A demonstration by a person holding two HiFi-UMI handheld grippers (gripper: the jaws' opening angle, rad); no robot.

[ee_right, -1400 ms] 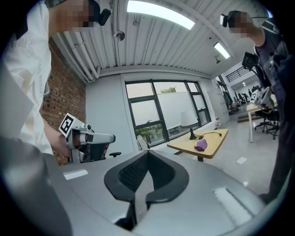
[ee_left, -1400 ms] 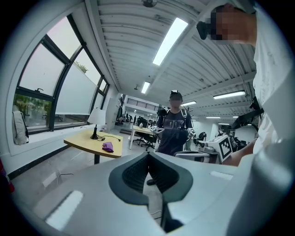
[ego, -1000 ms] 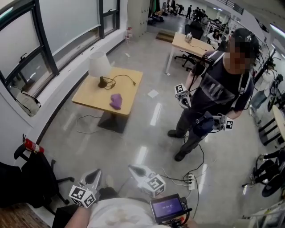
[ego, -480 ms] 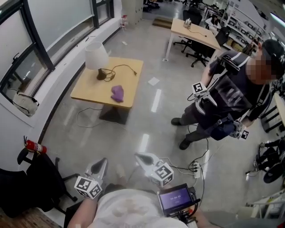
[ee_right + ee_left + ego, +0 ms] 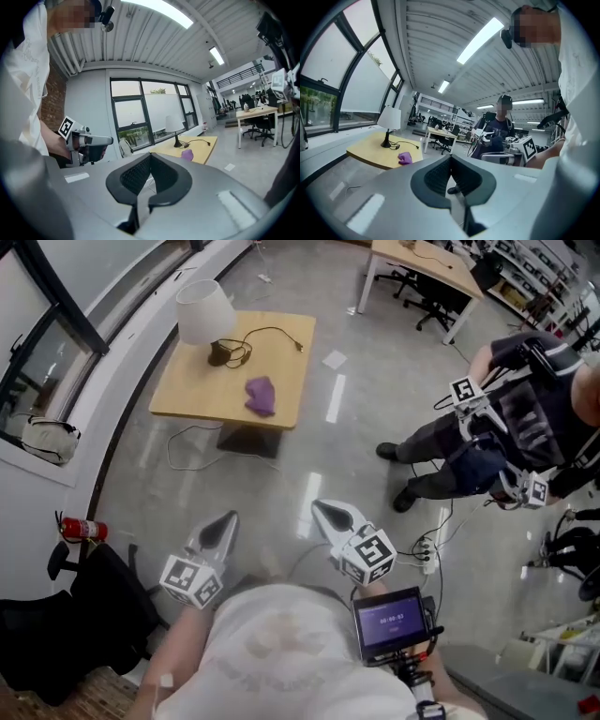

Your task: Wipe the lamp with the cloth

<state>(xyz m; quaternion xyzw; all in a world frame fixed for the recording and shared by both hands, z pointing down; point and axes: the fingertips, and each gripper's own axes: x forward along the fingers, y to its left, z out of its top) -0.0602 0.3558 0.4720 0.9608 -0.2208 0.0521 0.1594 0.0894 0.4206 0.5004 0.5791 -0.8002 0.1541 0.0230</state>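
Head view: the table (image 5: 184, 397) sits nearer than a second ago, with the left gripper (image 5: 228, 518) and right gripper (image 5: 322, 509) closing on it; wiping has not begun. The cloth (image 5: 261, 395) lies on the table beside the lamp (image 5: 204, 313).
Left gripper view: jaws together, empty.
Right gripper view: jaws together, empty; lamp base too small to read.

— An office, or a lab?
— Open-plan workspace: polished grey floor (image 5: 375, 390) under the low wooden table (image 5: 187, 385), tall windows (image 5: 52, 296) just beside it, a desk (image 5: 427, 259) with wheeled chairs (image 5: 428, 304) beyond it, strip lights (image 5: 480, 40) overhead.
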